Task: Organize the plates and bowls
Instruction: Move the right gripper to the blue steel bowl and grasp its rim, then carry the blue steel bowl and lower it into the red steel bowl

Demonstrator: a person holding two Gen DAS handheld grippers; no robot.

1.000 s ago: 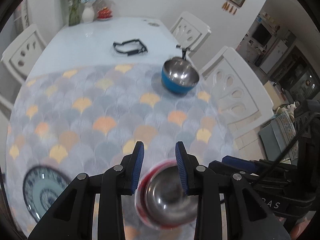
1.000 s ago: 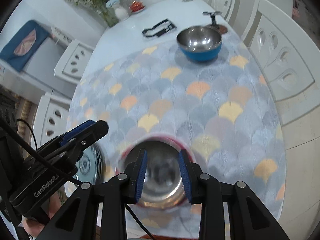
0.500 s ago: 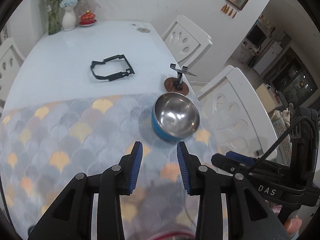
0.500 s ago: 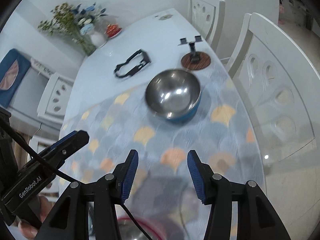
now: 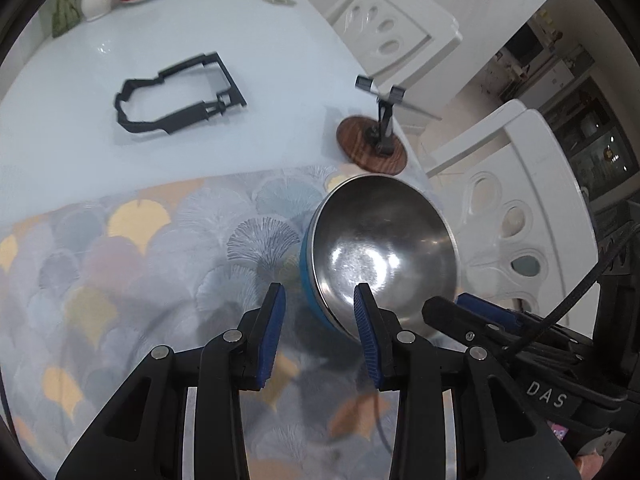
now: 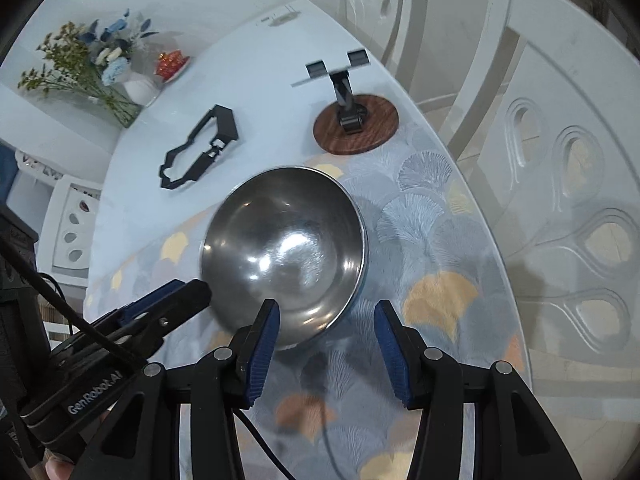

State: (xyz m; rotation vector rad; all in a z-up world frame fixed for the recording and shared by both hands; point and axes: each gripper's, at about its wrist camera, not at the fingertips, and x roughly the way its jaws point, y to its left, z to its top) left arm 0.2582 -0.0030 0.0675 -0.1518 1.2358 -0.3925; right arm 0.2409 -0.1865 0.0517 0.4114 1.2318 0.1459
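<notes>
A steel bowl with a blue outside sits on the patterned tablecloth near the table's right edge; it also shows in the right wrist view. My left gripper is open, its jaws on either side of the bowl's near-left rim without closing on it. My right gripper is open, its jaws on either side of the bowl's near-right rim. Each gripper shows in the other's view, the right one and the left one. Neither holds anything.
A phone stand on a round wooden base stands just beyond the bowl. A black plastic frame lies on the bare white table. A flower vase and red dish stand at the far end. White chairs line the right side.
Both grippers moved forward from the red-rimmed steel bowl, now out of view, to the blue bowl, which now sits right at their fingertips. The right jaws opened wider.
</notes>
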